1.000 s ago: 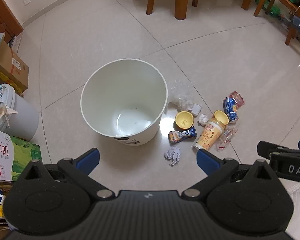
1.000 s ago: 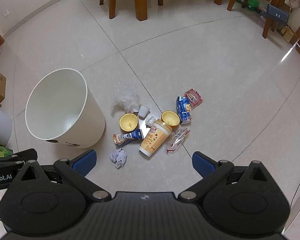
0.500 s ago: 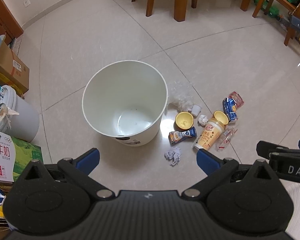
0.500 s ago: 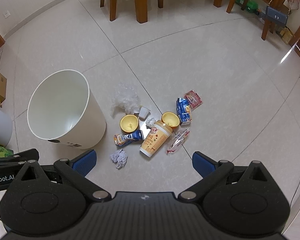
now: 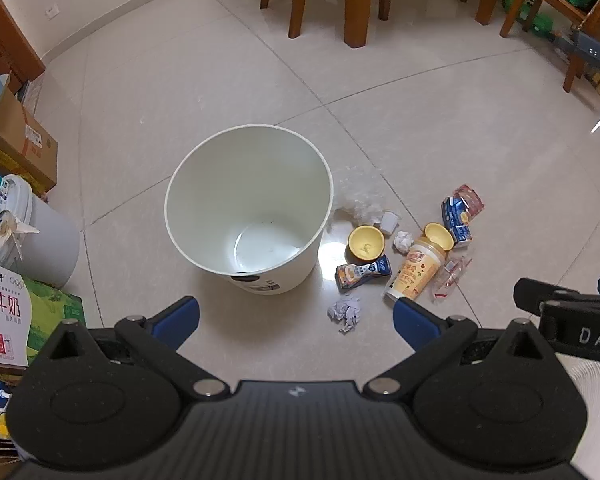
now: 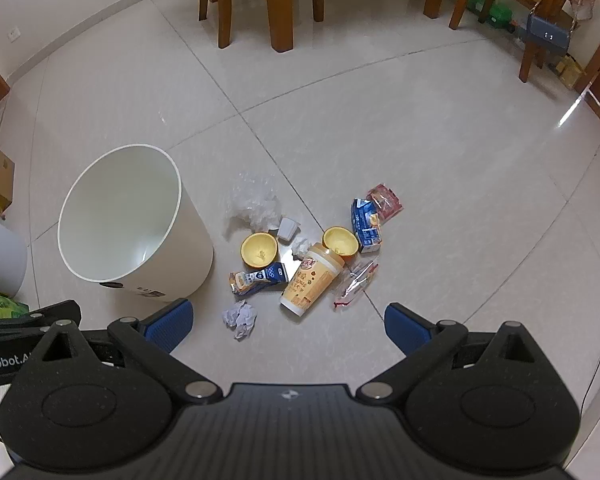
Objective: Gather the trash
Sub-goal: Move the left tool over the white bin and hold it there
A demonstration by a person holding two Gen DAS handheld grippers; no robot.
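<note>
- The left gripper (image 5: 296,318) hung with fingers spread wide, holding nothing, over the white bin (image 5: 249,204); only this view showed its bare bottom.
- The right gripper (image 6: 288,322), fingers equally apart and unladen, faced the trash pile (image 6: 306,254) on the floor right of the bin, and alone showed the pile whole.

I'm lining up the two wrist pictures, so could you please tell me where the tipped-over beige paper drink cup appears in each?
Left wrist view: the tipped-over beige paper drink cup lies right of centre, to the right of the white plastic bin.
Right wrist view: the cup lies near the centre, again right of the bin.
Shared landmark: the crumpled white paper ball, lying nearer the camera and to the left of the cup.
</note>
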